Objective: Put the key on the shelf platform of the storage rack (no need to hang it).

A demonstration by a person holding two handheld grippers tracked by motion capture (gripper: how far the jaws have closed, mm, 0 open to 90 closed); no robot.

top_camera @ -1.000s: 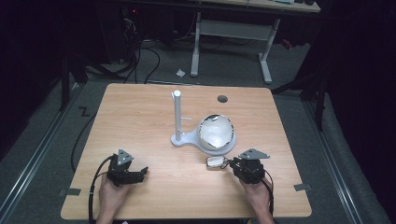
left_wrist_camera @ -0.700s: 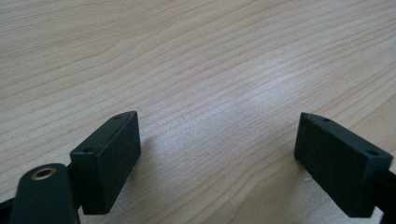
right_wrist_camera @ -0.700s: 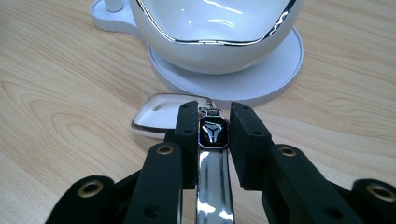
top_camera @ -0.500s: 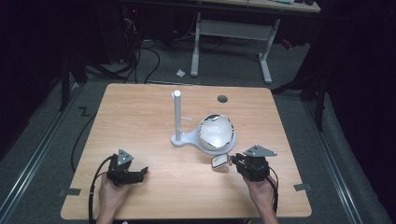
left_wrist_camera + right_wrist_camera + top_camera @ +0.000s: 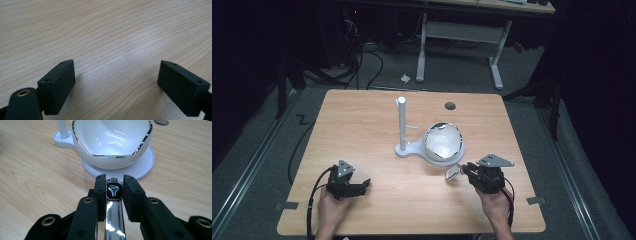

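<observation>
Pale wood-grain table (image 5: pixel 362 125), streaked with darker tan lines. At centre frame, a white stand (image 5: pixel 404 132) and a glossy white bowl (image 5: pixel 112 142) with a thin silver rim. Lower right, 2 matte black jaws flank a chrome watch (image 5: pixel 114 195) with a black face.

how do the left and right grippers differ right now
The left gripper has its jaws spread wide with bare wood between them; the right gripper has its jaws shut on a small shiny metal object with a black face. The left gripper sits over bare table, away from everything, while the right gripper points at the white bowl on its stand base, close by. Both are black, hand-held, and low over the table's near edge.
</observation>
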